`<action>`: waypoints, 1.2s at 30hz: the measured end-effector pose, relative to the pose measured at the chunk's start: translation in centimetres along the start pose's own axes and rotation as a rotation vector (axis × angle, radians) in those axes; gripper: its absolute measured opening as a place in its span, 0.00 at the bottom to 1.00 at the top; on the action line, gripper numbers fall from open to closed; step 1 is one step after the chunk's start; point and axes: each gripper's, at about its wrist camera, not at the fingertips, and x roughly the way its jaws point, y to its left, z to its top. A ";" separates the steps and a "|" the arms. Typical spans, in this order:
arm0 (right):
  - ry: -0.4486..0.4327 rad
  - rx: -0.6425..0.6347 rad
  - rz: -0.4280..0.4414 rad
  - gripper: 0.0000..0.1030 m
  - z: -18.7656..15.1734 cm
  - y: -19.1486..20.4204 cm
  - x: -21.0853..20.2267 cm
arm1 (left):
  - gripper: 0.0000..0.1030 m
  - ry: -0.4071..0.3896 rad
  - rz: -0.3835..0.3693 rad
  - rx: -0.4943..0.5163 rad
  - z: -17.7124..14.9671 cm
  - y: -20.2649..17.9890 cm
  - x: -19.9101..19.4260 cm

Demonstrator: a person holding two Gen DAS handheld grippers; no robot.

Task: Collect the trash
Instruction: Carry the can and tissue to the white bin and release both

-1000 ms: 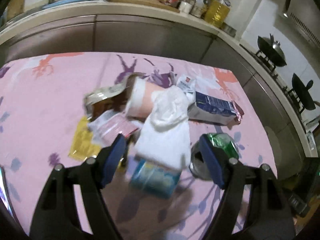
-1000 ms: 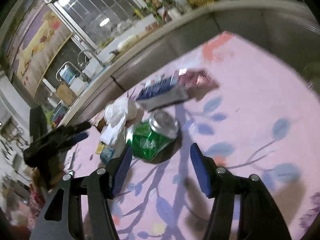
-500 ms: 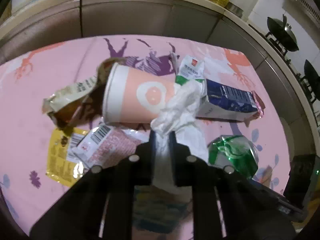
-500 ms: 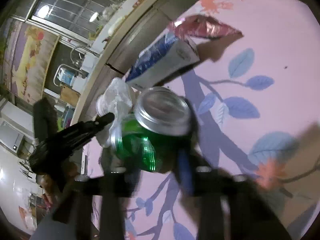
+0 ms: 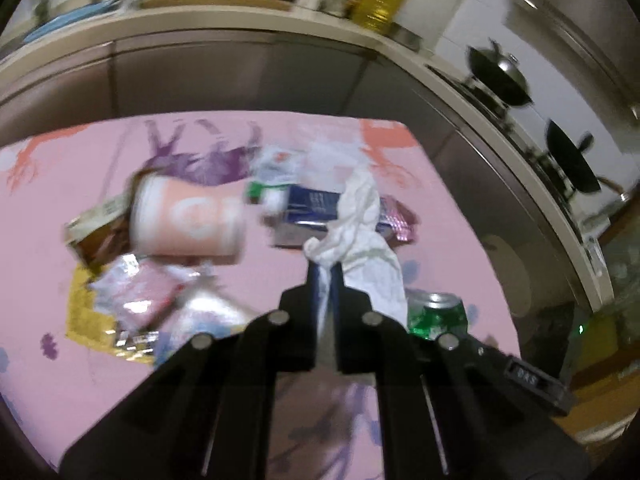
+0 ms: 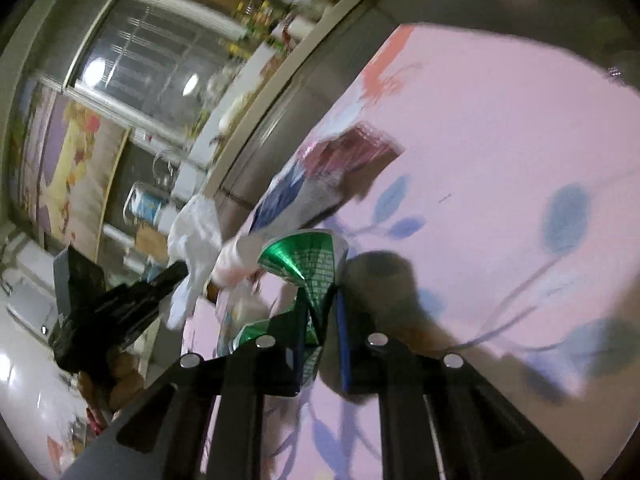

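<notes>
My left gripper [image 5: 325, 276] is shut on a crumpled white tissue [image 5: 360, 232], which hangs lifted off the pink tablecloth [image 5: 48, 208]. The right wrist view shows the same tissue [image 6: 196, 240] at the tip of that gripper [image 6: 178, 270]. My right gripper [image 6: 320, 304] is closing on a green drink can [image 6: 308, 256], with its pads pressing the dented middle. In the left wrist view the can [image 5: 438, 314] sits just right of my left fingers. A pink paper cup [image 5: 188, 220], a blue carton [image 5: 316, 204] and foil wrappers [image 5: 136, 300] lie on the cloth.
A yellow packet [image 5: 80, 312] and a brown bag [image 5: 100, 236] lie at the left of the pile. A red foil wrapper [image 6: 352, 152] sits behind the carton [image 6: 284, 196]. Grey cabinets and a worktop [image 5: 240, 16] run behind; two woks [image 5: 500, 76] stand at the right.
Both grippers went from open to closed: the left pinched the white tissue and lifted it to the right, while the right closed around the green can and dented it.
</notes>
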 end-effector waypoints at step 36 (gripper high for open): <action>-0.624 0.168 -0.527 0.59 8.0 -18.2 -19.8 | 0.41 0.267 -0.195 0.558 -2.2 -36.8 24.3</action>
